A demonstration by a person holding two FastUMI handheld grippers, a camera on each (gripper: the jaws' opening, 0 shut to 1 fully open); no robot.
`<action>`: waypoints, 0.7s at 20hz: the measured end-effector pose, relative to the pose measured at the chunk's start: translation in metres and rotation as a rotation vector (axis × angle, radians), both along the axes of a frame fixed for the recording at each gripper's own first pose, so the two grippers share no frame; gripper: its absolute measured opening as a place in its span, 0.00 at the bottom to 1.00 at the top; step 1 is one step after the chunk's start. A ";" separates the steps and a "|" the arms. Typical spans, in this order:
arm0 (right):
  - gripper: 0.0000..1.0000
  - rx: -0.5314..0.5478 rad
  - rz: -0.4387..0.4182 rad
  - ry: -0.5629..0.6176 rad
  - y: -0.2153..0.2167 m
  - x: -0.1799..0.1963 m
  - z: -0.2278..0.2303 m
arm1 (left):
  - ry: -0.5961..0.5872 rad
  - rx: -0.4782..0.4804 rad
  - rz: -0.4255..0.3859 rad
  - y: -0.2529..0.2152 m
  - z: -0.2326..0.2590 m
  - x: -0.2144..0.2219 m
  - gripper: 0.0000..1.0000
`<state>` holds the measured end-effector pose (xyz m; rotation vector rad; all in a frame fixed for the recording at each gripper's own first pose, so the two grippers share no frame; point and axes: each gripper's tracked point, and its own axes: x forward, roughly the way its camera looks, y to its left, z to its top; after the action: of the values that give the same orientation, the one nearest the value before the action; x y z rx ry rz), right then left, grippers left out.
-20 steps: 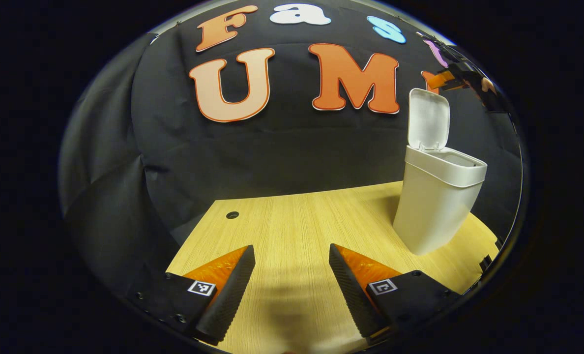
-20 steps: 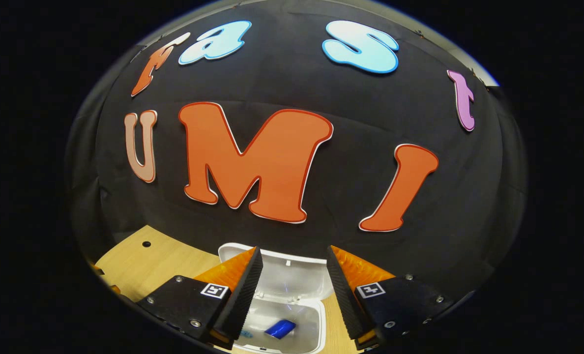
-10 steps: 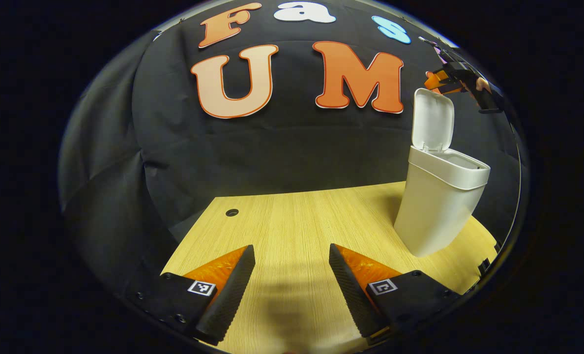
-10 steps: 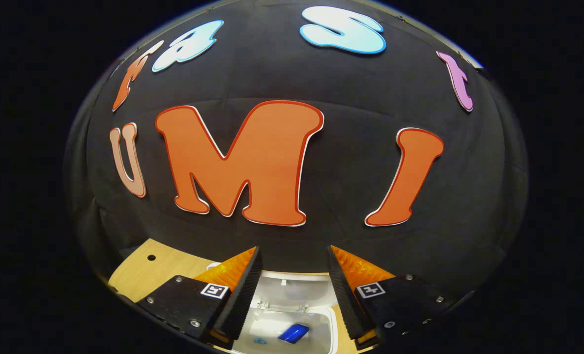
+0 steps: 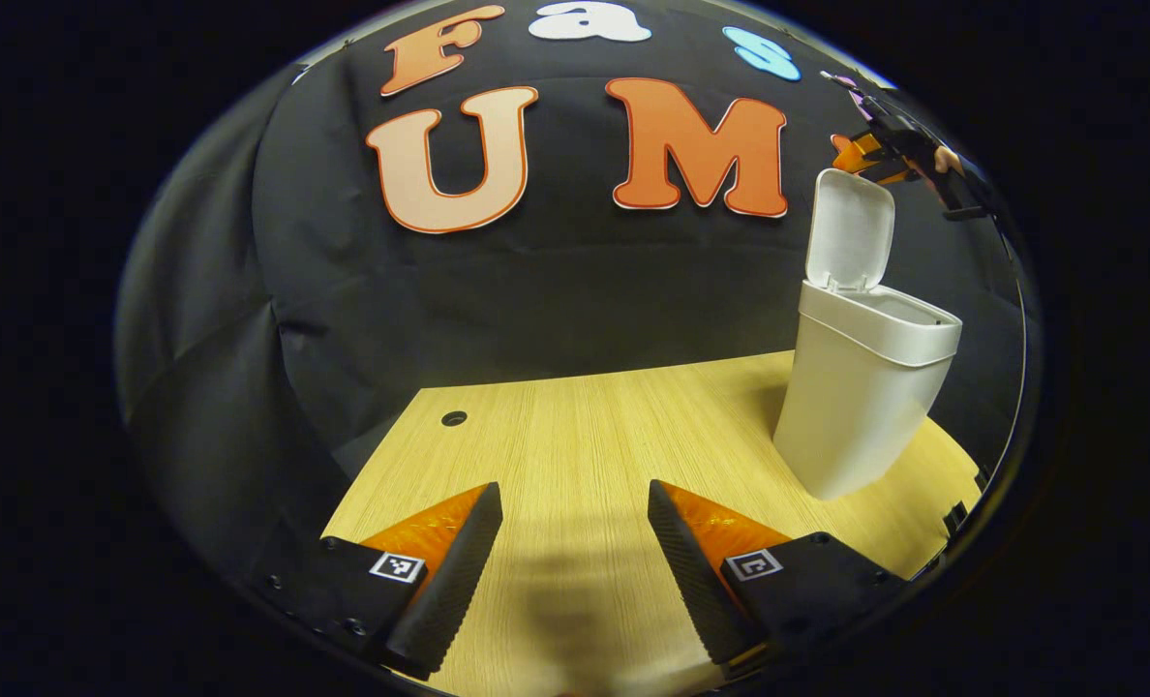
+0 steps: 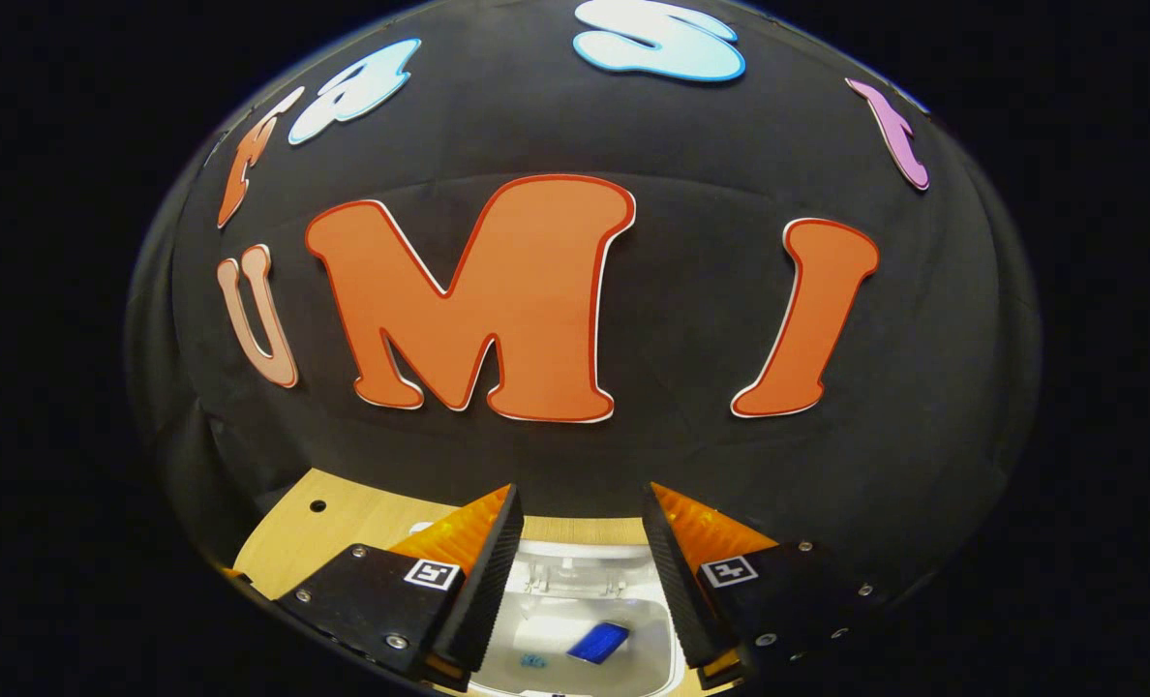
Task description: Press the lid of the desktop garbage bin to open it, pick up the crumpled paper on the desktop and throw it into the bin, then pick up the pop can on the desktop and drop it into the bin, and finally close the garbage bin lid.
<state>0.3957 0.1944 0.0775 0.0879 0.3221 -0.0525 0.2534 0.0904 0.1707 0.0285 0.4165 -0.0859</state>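
Now | right gripper (image 6: 575,571) jaws apart above open bin (image 6: 575,639); left gripper (image 5: 575,571) jaws apart, bin well right

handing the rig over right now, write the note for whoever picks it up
Left gripper: open, holds nothing, low over the wooden desktop.
Right gripper: open, holds nothing, above the open bin; it also shows beside the top of the raised lid in the left gripper view.
Garbage bin: stands on the desktop, lid upright.
A blue object lies at the bottom of the bin, likely the pop can. The crumpled paper cannot be made out in there.
Done, as far as it looks: lid opened, can dropped in.
Left: close the lid.
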 end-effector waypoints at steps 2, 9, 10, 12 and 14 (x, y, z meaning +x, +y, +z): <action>0.76 -0.001 0.009 0.021 0.001 -0.010 -0.006 | 0.002 0.000 -0.012 -0.004 0.000 0.001 0.97; 0.76 -0.018 0.038 0.134 0.015 -0.046 -0.051 | -0.004 0.006 -0.055 -0.014 0.001 0.002 0.97; 0.76 -0.019 0.038 0.153 0.016 -0.049 -0.060 | -0.006 0.009 -0.058 -0.015 0.001 0.002 0.97; 0.76 -0.002 0.039 0.181 0.021 -0.056 -0.074 | -0.009 0.014 -0.064 -0.013 0.002 0.001 0.97; 0.76 0.011 0.041 0.205 0.024 -0.064 -0.086 | -0.006 0.017 -0.065 -0.012 0.001 -0.001 0.97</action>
<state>0.3320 0.2187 -0.0082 0.0874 0.5294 -0.0190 0.2524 0.0782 0.1716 0.0588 0.4103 -0.1463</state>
